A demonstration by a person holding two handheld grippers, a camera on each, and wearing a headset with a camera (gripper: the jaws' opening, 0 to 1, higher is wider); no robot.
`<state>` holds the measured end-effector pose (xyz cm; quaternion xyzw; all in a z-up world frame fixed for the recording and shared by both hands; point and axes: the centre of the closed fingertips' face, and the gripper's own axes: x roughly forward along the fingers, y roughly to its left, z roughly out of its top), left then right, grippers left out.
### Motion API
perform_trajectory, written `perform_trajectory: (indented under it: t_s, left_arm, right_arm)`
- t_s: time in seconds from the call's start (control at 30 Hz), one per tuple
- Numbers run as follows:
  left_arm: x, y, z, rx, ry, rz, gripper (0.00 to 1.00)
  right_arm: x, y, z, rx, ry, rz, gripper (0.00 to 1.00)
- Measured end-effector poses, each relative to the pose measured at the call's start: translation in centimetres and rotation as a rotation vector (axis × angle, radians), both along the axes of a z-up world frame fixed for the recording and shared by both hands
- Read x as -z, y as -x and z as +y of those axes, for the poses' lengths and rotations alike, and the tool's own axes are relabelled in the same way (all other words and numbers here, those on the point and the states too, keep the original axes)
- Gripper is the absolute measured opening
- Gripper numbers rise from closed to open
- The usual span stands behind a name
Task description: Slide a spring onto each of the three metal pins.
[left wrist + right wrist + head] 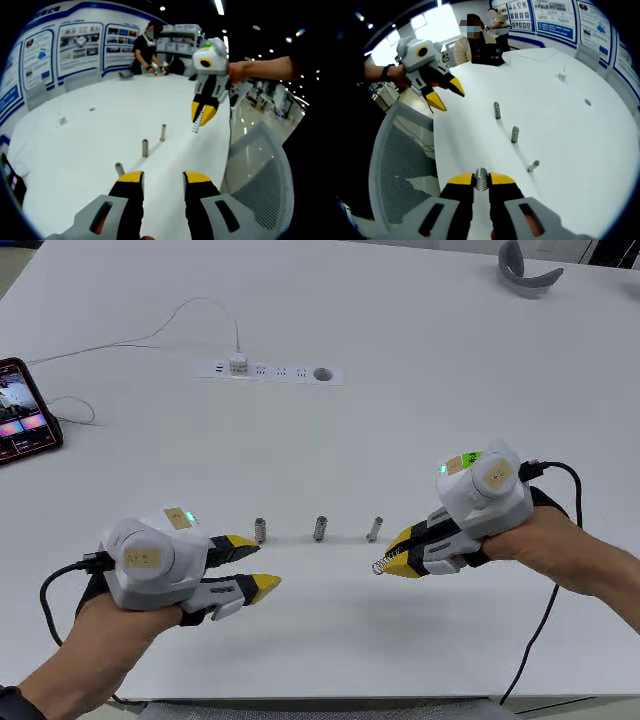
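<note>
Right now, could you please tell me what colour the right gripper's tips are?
Yellow, on the right gripper, clearest in the head view.

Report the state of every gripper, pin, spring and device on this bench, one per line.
left gripper: open, empty
right gripper: shut on the spring
spring: clamped between the right gripper's jaws
left pin: upright, spring on it
middle pin: upright, spring on it
right pin: bare, no spring yet
phone: screen lit
power strip: one white plug in it
</note>
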<state>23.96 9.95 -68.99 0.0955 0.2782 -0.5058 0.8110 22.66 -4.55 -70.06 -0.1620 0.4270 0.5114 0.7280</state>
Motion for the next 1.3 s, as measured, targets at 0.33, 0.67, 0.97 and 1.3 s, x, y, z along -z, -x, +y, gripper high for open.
perform_trajectory:
  t_s: [0.33, 0.67, 0.97, 1.3]
  left_arm:
    - [0.3, -0.8, 2.8, -0.090, -0.009, 0.009, 0.41]
    - [0.4, -1.2, 5.0, -0.157, -0.012, 0.016, 0.50]
    - [0.8, -1.1, 5.8, -0.194, 0.003, 0.038, 0.56]
    - [1.6, -0.7, 6.2, -0.202, -0.006, 0.075, 0.63]
  right_arm:
    - [0.9, -1.6, -1.5, 0.044, 0.057, 0.000, 0.12]
    - [2.2, -3.3, -3.2, 0.050, 0.137, -0.007, 0.12]
    - [2.2, -5.6, -4.3, 0.082, 0.172, -0.023, 0.13]
    - [2.2, -7.3, -4.0, 0.059, 0.186, -0.039, 0.13]
